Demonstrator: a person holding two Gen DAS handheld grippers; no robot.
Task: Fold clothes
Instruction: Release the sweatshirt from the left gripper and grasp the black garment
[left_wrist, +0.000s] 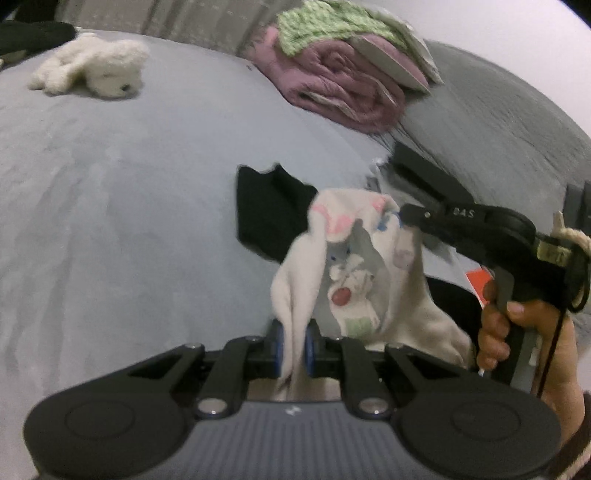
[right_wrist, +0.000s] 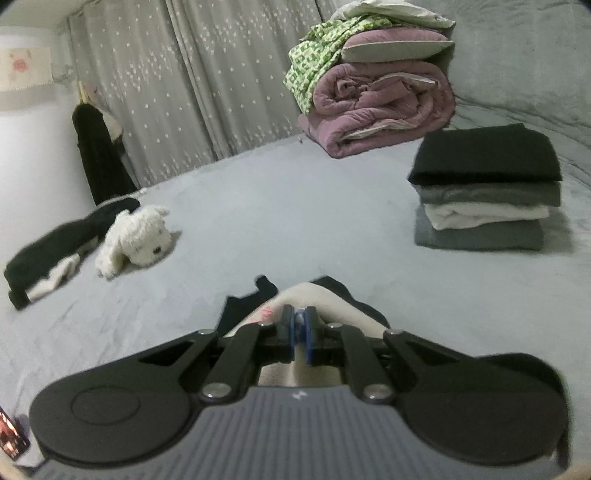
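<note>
Garment (left_wrist: 354, 288) up off the bed: a small white piece with a pink-trimmed edge and a cartoon print on its front, hanging between your two grippers. Your left gripper (left_wrist: 294, 347) is clenched on a bunched fold of the white cloth, blue pads pressing it from both sides; the fabric runs down between the fingers and out of sight below. Your right gripper (left_wrist: 400, 214) pinches the pink-trimmed edge farther off, and its own view confirms it: pads nearly together at the right gripper (right_wrist: 300, 325) with a sliver of printed cloth caught between them. Your right hand (left_wrist: 517, 332) is wrapped round the handle. Two separate pinch points read as a way to spread the piece in the air so it hangs flat before you lay it down; at present it sags and twists in the middle, so it is not yet squared. A black garment (left_wrist: 269, 214) lies flat on the grey bedspread (left_wrist: 129, 221) just below. The finished stack of folded clothes (right_wrist: 487, 192) sits well apart to the right, black on top, clear of your working space. A plush toy dog (right_wrist: 136, 243) and a rolled purple quilt (right_wrist: 384, 107) lie farther back, out of your way.
</note>
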